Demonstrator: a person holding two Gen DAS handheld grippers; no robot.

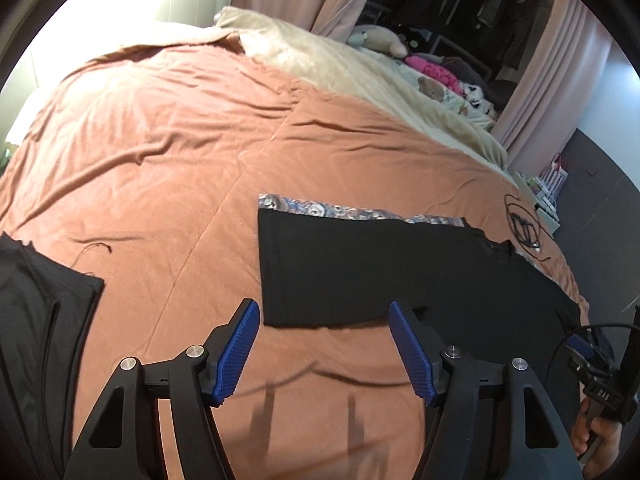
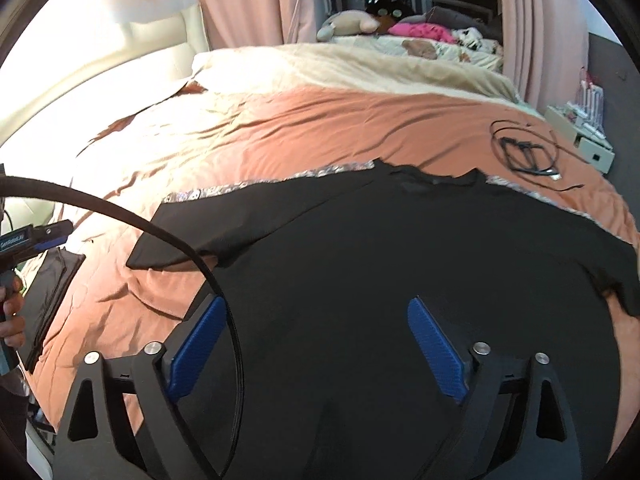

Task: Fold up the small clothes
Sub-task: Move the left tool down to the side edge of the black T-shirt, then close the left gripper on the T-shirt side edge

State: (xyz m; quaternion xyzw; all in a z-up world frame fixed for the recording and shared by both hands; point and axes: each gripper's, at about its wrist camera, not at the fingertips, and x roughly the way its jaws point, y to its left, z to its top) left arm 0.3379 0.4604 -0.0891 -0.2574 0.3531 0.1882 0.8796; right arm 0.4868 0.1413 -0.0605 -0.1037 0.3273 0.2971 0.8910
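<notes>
Black T-shirt (image 2: 400, 248) lies spread flat on the bed's salmon-pink sheet (image 1: 160, 140), neckline toward the far side, with a patterned cloth (image 1: 320, 210) peeking out along its far edge. The left hand-held gripper (image 1: 324, 344) hovers over bare sheet just short of the shirt's near sleeve edge, jaws apart and empty. The right hand-held gripper (image 2: 316, 340) hangs above the shirt's body, jaws wide, gripping nothing. Another dark garment (image 1: 36, 300) lies folded at the left. A coiled black cable (image 2: 524, 148) rests on the sheet beyond the collar.
</notes>
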